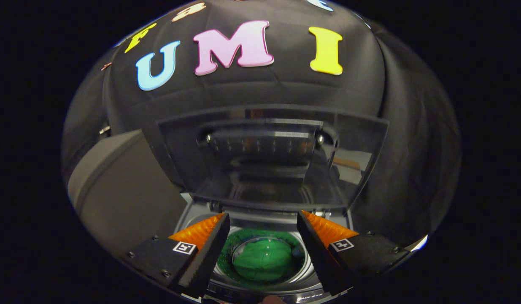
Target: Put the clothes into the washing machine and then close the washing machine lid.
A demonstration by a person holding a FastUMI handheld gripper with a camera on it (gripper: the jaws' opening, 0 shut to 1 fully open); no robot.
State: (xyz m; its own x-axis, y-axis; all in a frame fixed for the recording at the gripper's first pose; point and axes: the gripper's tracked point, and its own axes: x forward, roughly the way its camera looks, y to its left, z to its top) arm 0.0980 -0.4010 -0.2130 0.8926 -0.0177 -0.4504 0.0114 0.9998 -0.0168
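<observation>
So the gripper (263, 236) sits low in the frame with its 2 fingers (209, 249) spread wide apart, nothing pinched between them. Both have black inner faces and orange outer sides, each with a small square marker tag near the base.

Right in the gap between the fingers, bottom center, is the washing machine (264, 291) seen from above, tub open. The clothes (260, 257), a green bundle, are lying down inside the drum, just ahead of and below the fingertips, well apart from them. The green seems to reflect around the tub's shiny wall too.

The washing machine lid (268, 156) takes up the middle of the frame, standing up and tilted back, hinged at the far edge of the opening. It's a dark see-through panel with a handle bar near its top, and it catches some reflections.

Left of center there's a plain grey box-like thing (121, 190) next to the machine; can't tell what it is.
</observation>
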